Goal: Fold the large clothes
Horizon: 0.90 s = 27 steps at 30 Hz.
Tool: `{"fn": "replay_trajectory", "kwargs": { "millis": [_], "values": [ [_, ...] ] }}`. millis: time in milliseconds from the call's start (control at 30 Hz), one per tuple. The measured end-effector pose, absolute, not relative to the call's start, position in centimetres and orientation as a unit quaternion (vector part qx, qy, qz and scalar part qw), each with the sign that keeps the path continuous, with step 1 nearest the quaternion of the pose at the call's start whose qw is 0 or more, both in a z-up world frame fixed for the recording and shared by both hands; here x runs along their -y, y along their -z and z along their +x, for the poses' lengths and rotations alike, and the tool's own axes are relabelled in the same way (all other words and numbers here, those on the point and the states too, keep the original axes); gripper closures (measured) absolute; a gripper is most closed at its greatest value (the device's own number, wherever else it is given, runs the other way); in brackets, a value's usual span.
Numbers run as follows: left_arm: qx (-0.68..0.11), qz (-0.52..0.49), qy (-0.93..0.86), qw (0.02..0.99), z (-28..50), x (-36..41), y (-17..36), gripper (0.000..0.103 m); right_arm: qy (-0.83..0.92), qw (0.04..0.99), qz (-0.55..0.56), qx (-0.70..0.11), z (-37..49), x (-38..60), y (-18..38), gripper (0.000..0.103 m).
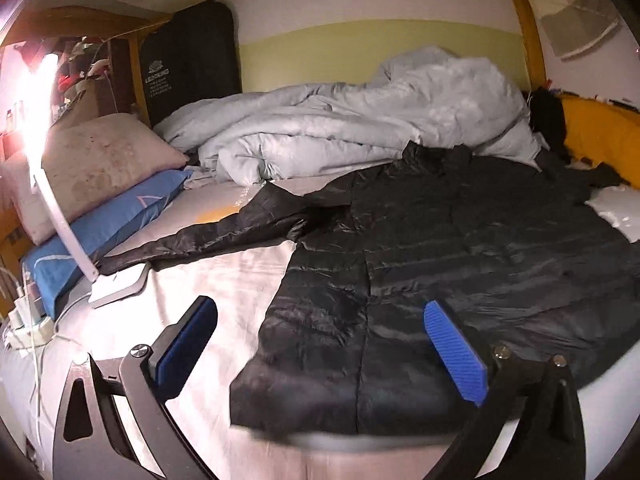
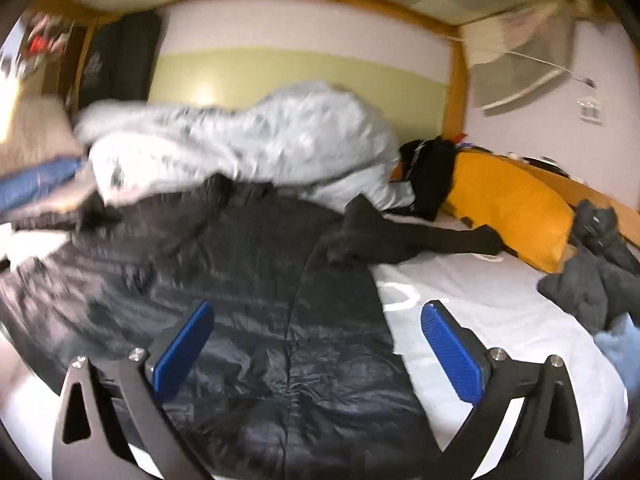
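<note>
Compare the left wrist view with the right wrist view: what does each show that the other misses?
Only the left wrist view shows the white bendable desk lamp and the white power strip at the bed's edge. Only the right wrist view shows the crumpled dark grey garment and the white wall socket. Both share the black puffer coat spread flat, the pale grey duvet, the mustard-yellow pillow, and an open gripper.

Wood-framed bed [image 1: 532, 32] against a white and green banded wall [image 1: 360, 44]; lit white lamp [image 1: 60, 216] glares at left, bedding rumpled.
</note>
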<state>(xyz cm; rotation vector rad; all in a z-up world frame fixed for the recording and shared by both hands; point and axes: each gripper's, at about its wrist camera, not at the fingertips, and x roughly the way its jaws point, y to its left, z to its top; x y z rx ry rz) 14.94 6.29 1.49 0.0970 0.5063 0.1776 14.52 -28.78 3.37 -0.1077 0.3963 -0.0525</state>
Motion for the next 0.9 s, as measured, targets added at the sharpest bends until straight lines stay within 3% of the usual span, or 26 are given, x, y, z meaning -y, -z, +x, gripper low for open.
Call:
{"fn": "replay_trajectory", "kwargs": {
  "millis": [100, 267, 533, 733, 900],
  "values": [
    [-0.254, 0.029, -0.042, 0.966, 13.5, -5.8, -1.7, 0.000, 0.004, 0.979, -0.023, -0.203, 12.3, 29.1, -3.8, 0.000],
    [-0.324, 0.004, 0.012, 0.946, 15.2, -4.9, 0.3, 0.000, -0.067, 0.956, 0.014, -0.284, 13.2, 28.7, -1.4, 0.000],
    [-0.417, -0.077, -0.072, 0.903, 18.2, -8.9, 5.9, 0.000, -0.047, 0.928, 0.029, -0.369, 18.1, 29.4, 4.2, 0.000],
    [-0.402, -0.038, -0.085, 0.911, 17.7, -7.7, 5.8, 0.000, -0.039, 0.923, 0.015, -0.383, 19.1, 29.3, 4.9, 0.000],
    [-0.345, -0.019, -0.061, 0.936, 15.2, -7.3, 3.1, 0.000, -0.029, 0.945, -0.007, -0.325, 15.6, 29.7, 2.7, 0.000]
  ]
}}
